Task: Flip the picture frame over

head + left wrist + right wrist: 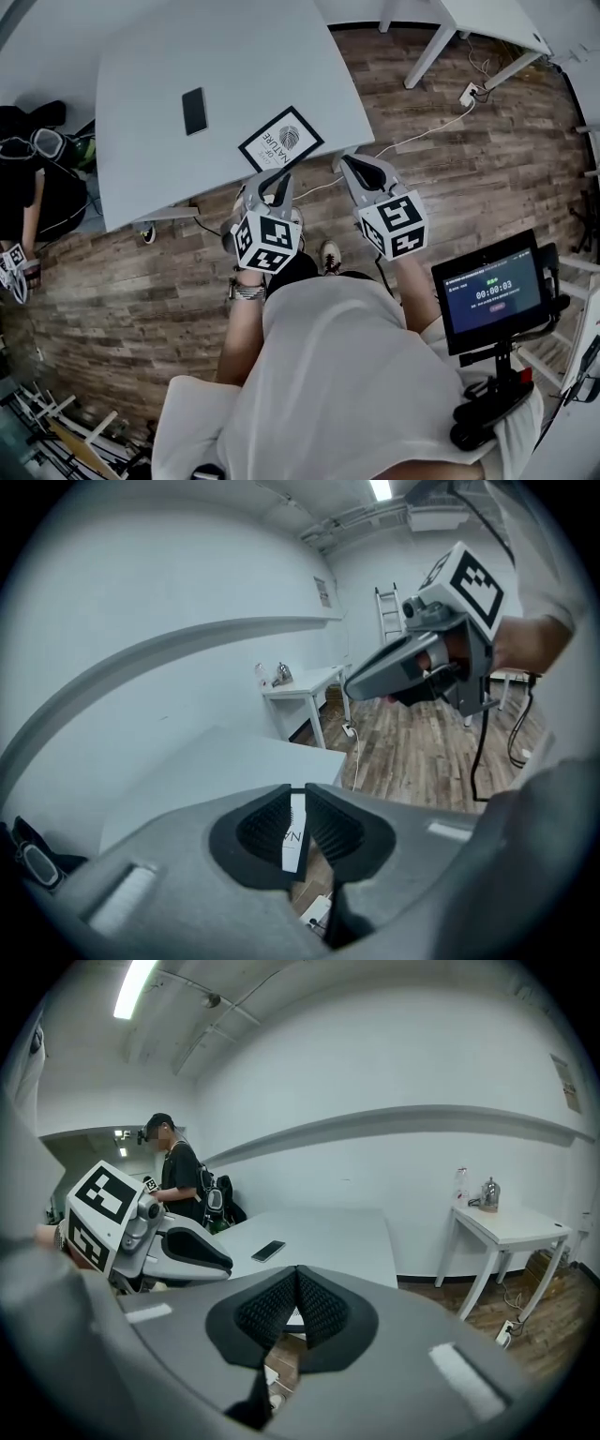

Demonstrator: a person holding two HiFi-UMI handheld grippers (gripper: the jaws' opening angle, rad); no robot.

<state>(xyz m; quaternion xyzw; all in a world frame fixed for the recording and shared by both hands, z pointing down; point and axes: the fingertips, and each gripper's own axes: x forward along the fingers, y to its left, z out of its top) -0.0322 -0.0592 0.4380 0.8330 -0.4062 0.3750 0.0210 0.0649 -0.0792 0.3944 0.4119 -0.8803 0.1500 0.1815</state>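
The picture frame (281, 139), black-edged with a white print face up, lies on the near edge of the grey table (159, 169). My left gripper (278, 174) hovers just off the frame's near corner. Its jaws stand a narrow gap apart, and through that gap the frame (295, 841) shows as a thin strip; the pads do not press on it. My right gripper (345, 161) hangs to the right of the frame, off the table's corner. Its pads (281, 1302) meet at the tips with nothing between them. Each gripper view also shows the other gripper off to one side.
A black phone (195, 111) lies on the table beyond the frame. A person (21, 178) stands at the table's left end. A second white table (487, 19) stands at the back right, with a cable and socket (468, 92) on the wooden floor. A timer screen (494, 295) sits at my right.
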